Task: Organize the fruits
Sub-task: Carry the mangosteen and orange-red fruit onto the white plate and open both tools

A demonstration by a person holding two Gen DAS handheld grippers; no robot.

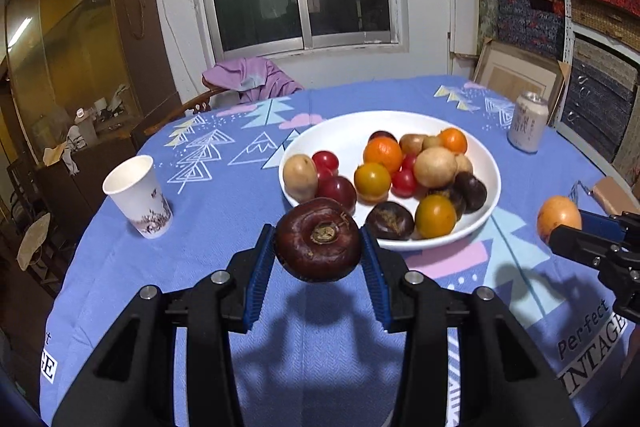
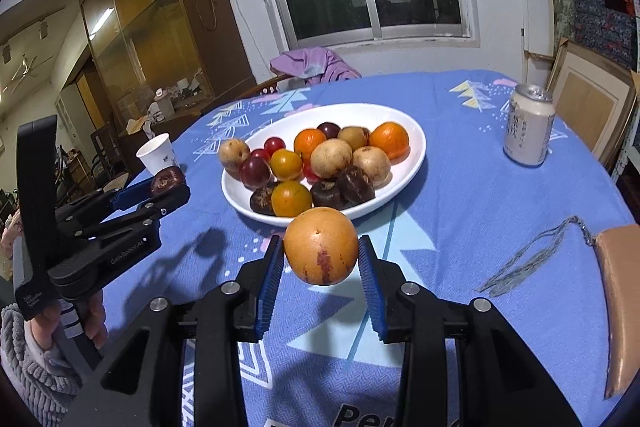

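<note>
Hanging clamped in the left tool (image 1: 318, 247), a dark, perhaps mangosteen-like fruit (image 1: 319, 239).

I see a dark maroon, round fruit (image 1: 318, 245) held above the cloth, stem scar facing me; an orange-yellow fruit (image 2: 321, 246) (red blotch low) likewise aloft. The white bowl (image 1: 493, 187) holds mixed fruit.

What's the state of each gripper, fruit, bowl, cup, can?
Left gripper: shut on dark fruit, held above the cloth.
Right gripper: shut on orange fruit, held above the cloth.
Bowl: upright, full of fruit.
Cup: upright.
Can: upright; opened or not, unclear.
</note>
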